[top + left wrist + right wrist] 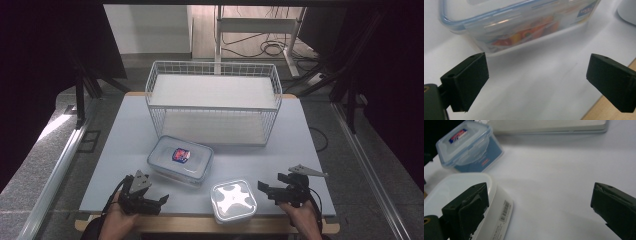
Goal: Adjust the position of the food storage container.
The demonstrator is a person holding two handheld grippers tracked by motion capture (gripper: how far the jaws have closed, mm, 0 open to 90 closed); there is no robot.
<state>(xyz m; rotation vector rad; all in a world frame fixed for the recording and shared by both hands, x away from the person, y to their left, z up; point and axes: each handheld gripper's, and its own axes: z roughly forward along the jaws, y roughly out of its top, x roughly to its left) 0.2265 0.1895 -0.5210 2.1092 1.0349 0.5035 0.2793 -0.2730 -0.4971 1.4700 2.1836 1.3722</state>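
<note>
a: clear plastic first. from my remote seat, the clear container [180, 159] sits just in front of the wire basket [213, 102], lid clipped on, something orange and red inside. it's turned a bit askew to that basket, which i judge leaves a corner toward the left gripper [159, 202].

b: and that gripper?

a: well in front of the basket and to its left, near the table [125, 135] edge. the left hand [116, 222] carries it low and roughly level, jaws pointed toward the container. in the left gripper view its jaws stand wide apart with bare table between them; the container is just beyond the tips, untouched.

b: moving right?

a: the white square box [233, 200] lies in front of the basket too, nearer me than the clear one, close to the table's front edge. probably parked there for an easy reach from either side.

b: right side?

a: the right gripper [264, 187] is in front of the basket and to its right, the right hand [303, 216] holding it level, aimed across at the white box. jaws spread fully, gripping nothing; in its own view one jaw overlaps the box's rim, though i can't tell if it touches.
</note>
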